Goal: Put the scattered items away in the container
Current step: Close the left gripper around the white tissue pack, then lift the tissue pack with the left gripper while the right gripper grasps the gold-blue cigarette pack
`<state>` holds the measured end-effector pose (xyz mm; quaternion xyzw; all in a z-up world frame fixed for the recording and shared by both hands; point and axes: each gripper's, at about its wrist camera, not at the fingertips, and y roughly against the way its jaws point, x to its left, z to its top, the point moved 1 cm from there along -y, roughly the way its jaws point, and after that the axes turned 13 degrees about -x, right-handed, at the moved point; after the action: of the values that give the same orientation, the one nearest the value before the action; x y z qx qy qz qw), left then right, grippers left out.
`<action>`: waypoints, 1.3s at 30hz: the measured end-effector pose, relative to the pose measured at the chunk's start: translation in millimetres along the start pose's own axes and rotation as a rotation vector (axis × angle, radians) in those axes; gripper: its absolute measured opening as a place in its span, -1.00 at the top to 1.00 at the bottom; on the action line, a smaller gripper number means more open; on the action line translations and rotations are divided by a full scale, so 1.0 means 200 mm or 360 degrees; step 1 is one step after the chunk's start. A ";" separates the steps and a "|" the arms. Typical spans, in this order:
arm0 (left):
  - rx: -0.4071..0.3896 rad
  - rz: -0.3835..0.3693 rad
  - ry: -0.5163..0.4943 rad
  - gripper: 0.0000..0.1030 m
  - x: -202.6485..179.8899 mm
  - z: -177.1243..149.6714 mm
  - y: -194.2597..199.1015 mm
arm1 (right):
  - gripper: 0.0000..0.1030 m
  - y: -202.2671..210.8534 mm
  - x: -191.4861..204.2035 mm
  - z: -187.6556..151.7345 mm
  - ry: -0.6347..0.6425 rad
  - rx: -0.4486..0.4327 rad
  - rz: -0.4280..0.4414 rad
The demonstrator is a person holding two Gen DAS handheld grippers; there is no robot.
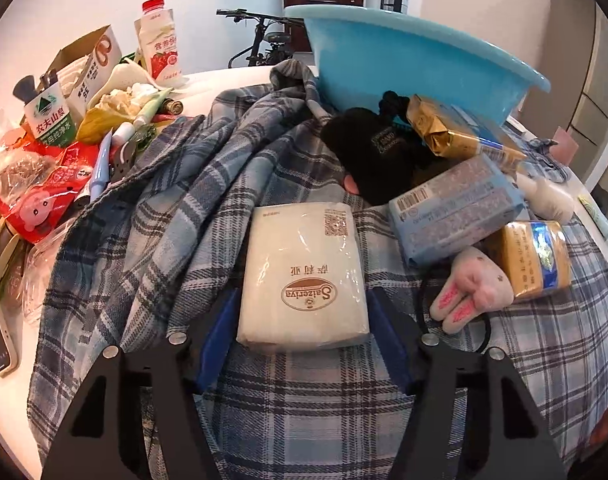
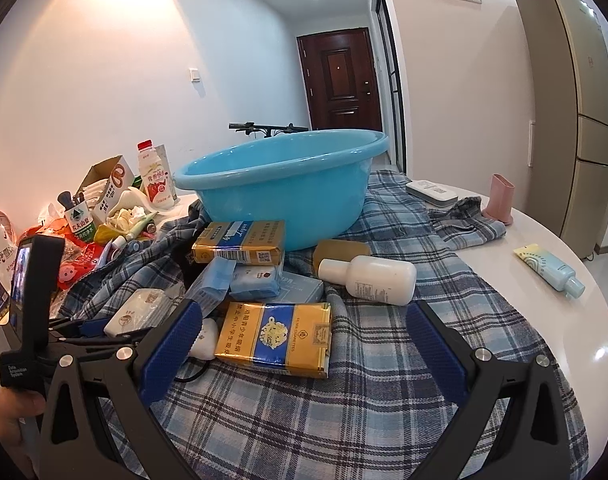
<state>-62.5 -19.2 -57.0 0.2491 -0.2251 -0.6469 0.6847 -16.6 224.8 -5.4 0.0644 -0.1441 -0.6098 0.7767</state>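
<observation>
A white Saizeriya tissue pack (image 1: 304,276) lies on the plaid shirt (image 1: 176,208). My left gripper (image 1: 304,296) is shut on the pack, a blue pad against each long side. In the right wrist view the same pack (image 2: 140,312) shows at the left between those fingers. My right gripper (image 2: 304,344) is open, its pads standing wide of a gold and blue carton (image 2: 272,338) on either side without touching it. The blue basin (image 2: 280,188) stands behind on the shirt, its inside hidden from here.
Around the basin lie a white bottle (image 2: 368,280), a second gold carton (image 2: 240,242), blue tissue packs (image 1: 452,208), a black pouch (image 1: 376,152) and a plush rabbit (image 1: 472,292). Bottles, a box and wrappers crowd the left (image 1: 84,92). A pink cup (image 2: 500,200) and a tube (image 2: 552,268) sit right.
</observation>
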 end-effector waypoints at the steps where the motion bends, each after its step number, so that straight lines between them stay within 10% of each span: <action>1: -0.0001 -0.0003 0.0004 -0.21 0.00 0.00 0.00 | -1.00 0.00 0.00 0.00 0.0001 0.0000 -0.0002; 18: -0.0193 -0.0062 0.0005 0.04 -0.01 0.02 0.12 | -1.00 -0.14 0.18 -0.06 0.0313 0.0260 0.0169; 39: -0.0347 -0.0077 0.0036 0.03 0.02 0.03 0.21 | -1.00 -0.47 0.18 -0.13 0.0169 0.0560 -0.0189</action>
<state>-33.9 -21.4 -26.3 0.1857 -0.1396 -0.6811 0.6944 -88.3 165.2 -49.8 0.2396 -0.2033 -0.6158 0.7225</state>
